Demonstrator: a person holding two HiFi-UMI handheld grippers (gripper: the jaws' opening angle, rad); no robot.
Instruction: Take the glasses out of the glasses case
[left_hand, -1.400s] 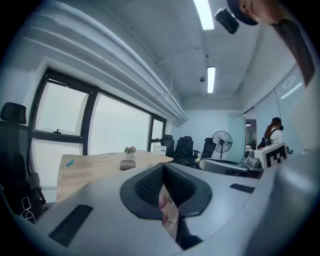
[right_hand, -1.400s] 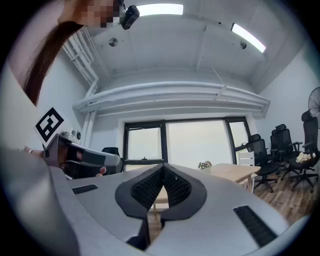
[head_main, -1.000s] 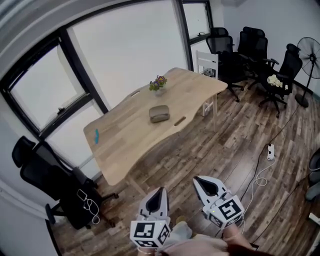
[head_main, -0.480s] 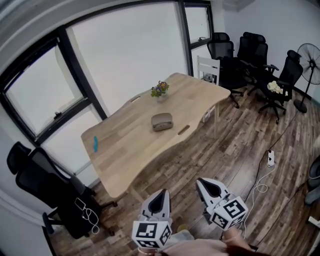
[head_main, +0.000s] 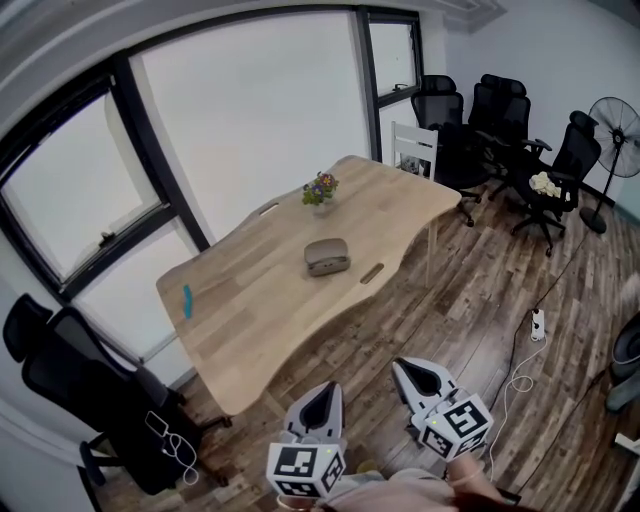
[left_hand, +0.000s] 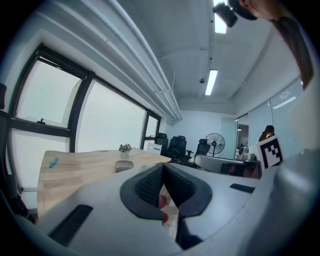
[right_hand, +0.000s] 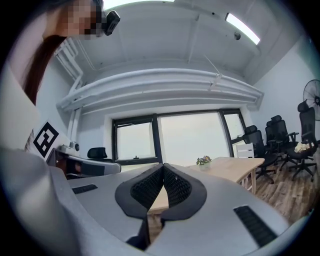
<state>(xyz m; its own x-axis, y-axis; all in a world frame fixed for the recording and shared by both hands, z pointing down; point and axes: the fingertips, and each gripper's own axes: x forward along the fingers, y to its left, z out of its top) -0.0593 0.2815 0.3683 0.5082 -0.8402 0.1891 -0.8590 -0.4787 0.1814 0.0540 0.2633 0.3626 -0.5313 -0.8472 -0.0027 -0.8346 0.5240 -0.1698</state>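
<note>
A grey-brown glasses case (head_main: 327, 256) lies shut on the middle of the long wooden table (head_main: 250, 300); the left gripper view shows the case (left_hand: 123, 165) small and far off. No glasses are visible. My left gripper (head_main: 322, 391) and right gripper (head_main: 409, 369) hang close to my body over the floor, well short of the table. Both have their jaws pressed together with nothing held. In the right gripper view, the right gripper (right_hand: 163, 171) points toward the table end.
A small pot of flowers (head_main: 319, 189) stands behind the case. A blue item (head_main: 186, 298) lies near the table's left end. Black office chairs (head_main: 500, 110) crowd the far right, a fan (head_main: 612, 135) stands beyond them, another chair (head_main: 60, 365) sits left. A power strip (head_main: 538, 323) and cable lie on the floor.
The view has shifted slightly, so the table and case sit a little lower and closer in the head view. Both grippers stay shut and low in the frame.
</note>
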